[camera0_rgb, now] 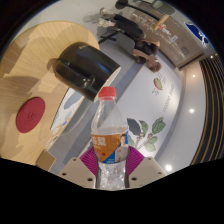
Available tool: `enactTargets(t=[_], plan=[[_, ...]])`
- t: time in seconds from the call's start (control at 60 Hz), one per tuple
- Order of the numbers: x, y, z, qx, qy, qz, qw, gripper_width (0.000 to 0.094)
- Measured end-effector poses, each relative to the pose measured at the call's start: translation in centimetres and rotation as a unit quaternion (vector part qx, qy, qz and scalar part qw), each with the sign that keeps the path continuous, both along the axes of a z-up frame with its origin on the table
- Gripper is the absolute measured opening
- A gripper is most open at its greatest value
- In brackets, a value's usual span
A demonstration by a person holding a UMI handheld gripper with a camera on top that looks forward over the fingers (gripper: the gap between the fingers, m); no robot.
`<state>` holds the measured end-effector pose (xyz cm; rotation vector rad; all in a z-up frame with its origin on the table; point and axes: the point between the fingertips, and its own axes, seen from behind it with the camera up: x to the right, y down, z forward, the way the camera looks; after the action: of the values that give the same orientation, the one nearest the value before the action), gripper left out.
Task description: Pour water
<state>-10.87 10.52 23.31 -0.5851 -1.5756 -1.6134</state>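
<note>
A clear plastic water bottle [109,135] with a red cap and an orange and blue label stands upright between my fingers. My gripper [111,160] is shut on the bottle, its magenta pads [89,158] pressing the lower body from both sides. The bottle seems lifted above the table, with the white tabletop [150,100] far below it. A black container [82,65] sits on the table beyond the bottle, to the left.
A round wooden board [35,70] with a red disc [30,115] lies at the left. A leaf-patterned item [148,130] rests on the table right of the bottle. Cluttered equipment [150,30] lies far behind.
</note>
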Motion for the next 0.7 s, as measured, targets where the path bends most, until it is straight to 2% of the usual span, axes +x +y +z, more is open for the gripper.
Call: enactTargets(t=[0.1, 0.133, 0.2, 0.25, 0.3, 0.4, 0.433, 0.55, 0.583, 0.6, 0.617, 0.65, 0.7], plan=[[-0.7, 0.9, 0.5, 0.01, -0.055, 0.012, 0.998, 0.0323], [-0.7, 1.5, 2.8, 0.005, -0.064, 0.02, 0.998, 0.0326], [-1.1, 1.3, 3.3, 0.013, -0.082, 0.025, 0.996, 0.0325], [-1.2, 0.5, 5.0, 0.013, -0.087, 0.025, 0.996, 0.0324], [-1.1, 1.2, 4.0, 0.013, -0.089, 0.024, 0.996, 0.0326], [-1.3, 0.6, 5.5, 0.01, -0.089, 0.023, 0.996, 0.0324], [-0.7, 2.1, 4.0, 0.009, -0.072, 0.028, 0.997, 0.0326], [-0.6, 2.2, 7.8, -0.007, 0.124, 0.036, 0.992, 0.0324], [-0.1, 2.3, 8.9, -0.021, 0.226, 0.038, 0.973, 0.0329], [-0.3, -0.1, 9.2, -0.019, 0.272, 0.041, 0.961, 0.0333], [0.2, 0.8, 9.8, -0.04, 0.327, 0.038, 0.943, 0.0335], [0.8, 0.0, 9.5, -0.053, 0.439, 0.044, 0.896, 0.0336], [1.6, 1.1, 8.7, -0.104, 0.589, 0.044, 0.8, 0.0337]])
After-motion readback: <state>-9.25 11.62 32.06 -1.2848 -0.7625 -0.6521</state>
